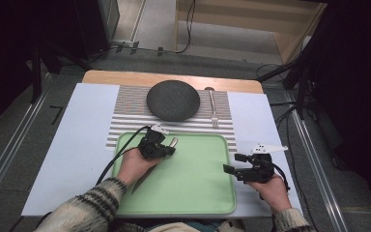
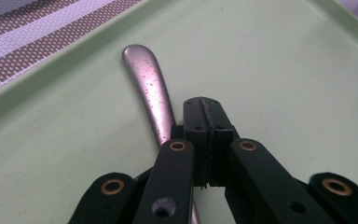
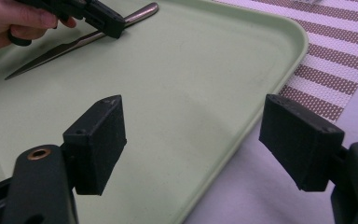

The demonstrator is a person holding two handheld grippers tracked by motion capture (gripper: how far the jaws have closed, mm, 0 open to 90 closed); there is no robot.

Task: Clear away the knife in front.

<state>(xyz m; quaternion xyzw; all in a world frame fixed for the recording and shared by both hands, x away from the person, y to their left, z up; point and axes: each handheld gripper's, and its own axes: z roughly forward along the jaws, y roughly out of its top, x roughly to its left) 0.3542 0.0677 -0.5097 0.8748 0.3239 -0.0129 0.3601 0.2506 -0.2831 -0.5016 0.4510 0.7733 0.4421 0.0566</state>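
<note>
The left gripper (image 1: 166, 151) sits low over the far left part of the green tray (image 1: 193, 193), its jaws pressed together with nothing between the pads. In the left gripper view (image 2: 209, 116) the closed tips rest just to the right of a metal knife handle (image 2: 150, 91), whose rounded end points toward the tray's far rim. The pads are beside the handle, not around it; whether they brush its edge is hard to judge from this angle.

The knife (image 3: 81, 39) lies flat on the tray floor (the right gripper view shows it best), handle toward the far edge and the thin blade running back under the person's left hand (image 1: 134, 166) toward the near left.

The right gripper (image 1: 233, 163) hovers at the tray's right edge, held level and pointing left across it. Its jaws stand wide apart and empty: in the right gripper view one pad (image 3: 98, 140) hangs over the green floor and the other over the pale surface (image 1: 77, 135) just outside the rim.

Beyond the tray lies a striped placemat (image 1: 130, 116) carrying a dark round plate (image 1: 173, 100), with a fork (image 1: 213, 107) just to the plate's right, tines toward the tray.
</note>
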